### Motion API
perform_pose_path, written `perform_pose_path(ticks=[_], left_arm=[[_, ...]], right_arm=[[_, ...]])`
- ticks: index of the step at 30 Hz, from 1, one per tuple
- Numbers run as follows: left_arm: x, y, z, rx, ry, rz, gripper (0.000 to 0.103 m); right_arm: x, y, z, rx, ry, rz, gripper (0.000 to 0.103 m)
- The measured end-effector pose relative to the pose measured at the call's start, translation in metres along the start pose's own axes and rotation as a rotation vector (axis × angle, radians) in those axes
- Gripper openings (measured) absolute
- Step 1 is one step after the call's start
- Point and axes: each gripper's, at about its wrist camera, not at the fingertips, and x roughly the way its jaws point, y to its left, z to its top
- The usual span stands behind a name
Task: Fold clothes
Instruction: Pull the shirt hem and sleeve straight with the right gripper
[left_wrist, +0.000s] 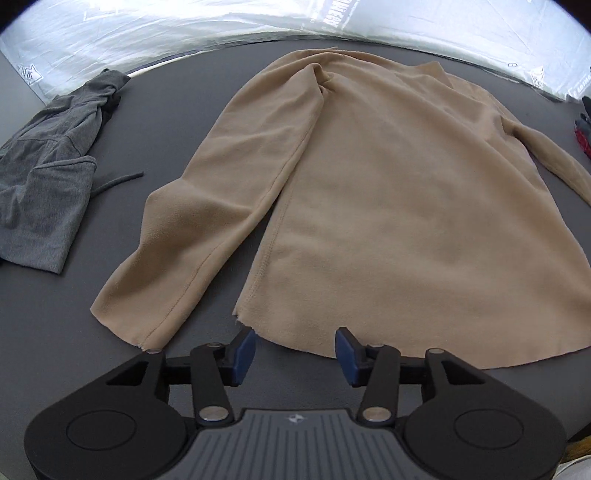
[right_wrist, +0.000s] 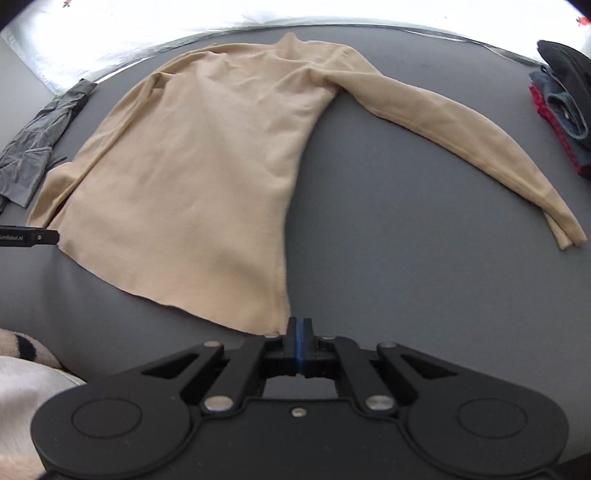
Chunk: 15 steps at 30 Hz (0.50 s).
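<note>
Grey surface (left_wrist: 166, 122) carries tan shirt (left_wrist: 388, 206) ahead of spread left gripper (left_wrist: 294, 350) fingers; right gripper (right_wrist: 299, 345) fingers, closed beside the hem corner apparently empty, risk dragging it askew.

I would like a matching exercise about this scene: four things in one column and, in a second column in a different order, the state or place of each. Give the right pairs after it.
Things:
1. left gripper
2. right gripper
3. tan shirt
4. grey garment

States or places:
A. crumpled at the left side of the table
B. fingers apart, nothing between them
C. spread flat, sleeves out to the sides
D. fingers pressed together at the hem corner

Pairs: 1-B, 2-D, 3-C, 4-A
</note>
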Motion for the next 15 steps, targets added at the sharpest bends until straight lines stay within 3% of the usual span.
perform_pose_path(ticks=[3, 5, 7, 9, 10, 15], left_arm=[[0.008, 0.001, -0.004, -0.029, 0.009, 0.024, 0.052], [0.007, 0.007, -0.003, -0.051, -0.030, 0.033, 0.058], [0.008, 0.014, 0.002, -0.068, -0.068, 0.030, 0.070], [0.012, 0.019, 0.008, -0.074, -0.078, 0.016, 0.071], [0.015, 0.020, 0.012, -0.069, -0.079, 0.013, 0.071], [0.027, 0.018, 0.019, -0.024, -0.072, -0.016, 0.067]], right_arm=[[0.002, -0.011, -0.005, 0.087, -0.009, 0.012, 0.001], [0.002, -0.016, -0.007, 0.140, -0.021, 0.031, 0.006], [0.005, -0.009, -0.004, 0.109, -0.032, 0.031, 0.012], [0.011, -0.002, -0.002, 0.084, -0.035, 0.041, 0.025], [0.015, 0.003, 0.000, 0.073, -0.027, 0.055, 0.025], [0.033, 0.024, 0.009, 0.015, -0.014, 0.092, 0.045]])
